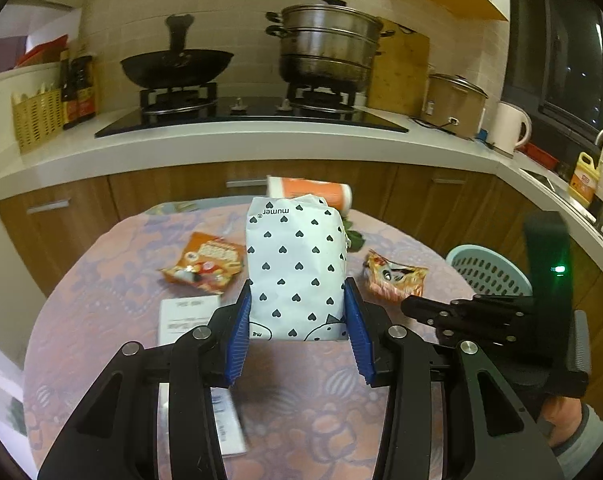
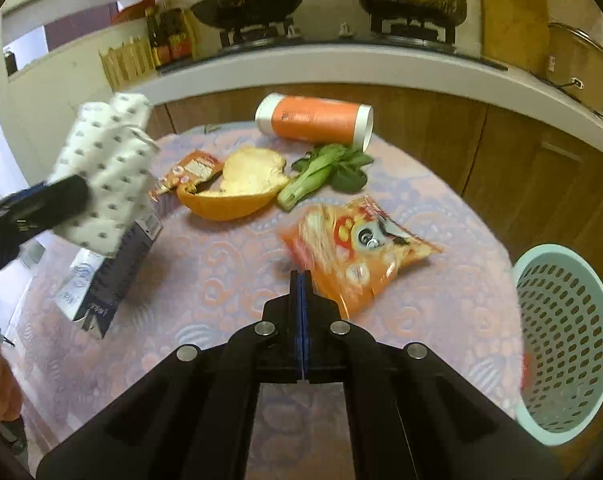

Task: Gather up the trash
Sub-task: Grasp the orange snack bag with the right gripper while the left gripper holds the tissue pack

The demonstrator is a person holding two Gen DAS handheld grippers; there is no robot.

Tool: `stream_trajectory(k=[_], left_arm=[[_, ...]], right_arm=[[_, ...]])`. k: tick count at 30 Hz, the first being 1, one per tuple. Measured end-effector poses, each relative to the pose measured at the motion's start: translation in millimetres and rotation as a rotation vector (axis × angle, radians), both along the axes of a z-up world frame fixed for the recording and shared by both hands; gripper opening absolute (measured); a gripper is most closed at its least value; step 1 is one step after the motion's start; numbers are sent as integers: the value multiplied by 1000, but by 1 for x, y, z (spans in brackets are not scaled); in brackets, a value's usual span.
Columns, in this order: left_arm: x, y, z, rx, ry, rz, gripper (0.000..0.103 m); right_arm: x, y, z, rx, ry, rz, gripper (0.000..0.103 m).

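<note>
A black wok (image 1: 177, 65) and a stacked stainless-steel steamer pot (image 1: 326, 46) sit on a black glass gas hob (image 1: 249, 118), beside a wooden chopping board (image 1: 399, 70), a beige rice cooker (image 1: 453, 102) and a white electric kettle (image 1: 509, 128).

The black left gripper (image 1: 297, 320) with blue ribbed pads (image 1: 240, 320) clamps something between its fingers, raised. The black right gripper (image 2: 301, 280) points forward, pads pressed together, empty.
</note>
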State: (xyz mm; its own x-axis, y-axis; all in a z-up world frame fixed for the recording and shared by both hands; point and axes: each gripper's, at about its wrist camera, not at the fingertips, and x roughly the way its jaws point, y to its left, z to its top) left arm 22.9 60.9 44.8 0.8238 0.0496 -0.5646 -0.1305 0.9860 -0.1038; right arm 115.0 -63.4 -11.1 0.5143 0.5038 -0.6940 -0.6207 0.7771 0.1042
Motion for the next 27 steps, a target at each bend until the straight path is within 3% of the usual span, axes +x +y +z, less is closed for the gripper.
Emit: stream_trajectory(k=[6,7,9,10,11,13,20,24,27], left_arm=[[3,-4,-6,-4,14,-5,41],[3,-3,-8,-7,18,-2,41],[2,0,-9,-10,22,3,41],[2,1,-10,-10,23,5,41],[2,3,-10,-10,23,7,41],[1,5,-10,-11,23,10,41],[2,11,-11,-27,20,17,41],[4,10,-13,-29,28,16,41],[7,10,-14,-26,38,19,41]], right_arm=[[0,-8,0,-39,9,19,0],[4,-6,-2,-43,31,22,5],[12,-3,-7,-37,76,17,33],[15,-5,-8,-20,87,-9,72],[15,-9,-6,5,67,-30,85],[15,-12,-2,26,41,-49,85],[47,-6,-13,10,115,-152,87],[58,20,-31,-53,161,-149,87],[55,35,-35,-144,93,-179,87]])
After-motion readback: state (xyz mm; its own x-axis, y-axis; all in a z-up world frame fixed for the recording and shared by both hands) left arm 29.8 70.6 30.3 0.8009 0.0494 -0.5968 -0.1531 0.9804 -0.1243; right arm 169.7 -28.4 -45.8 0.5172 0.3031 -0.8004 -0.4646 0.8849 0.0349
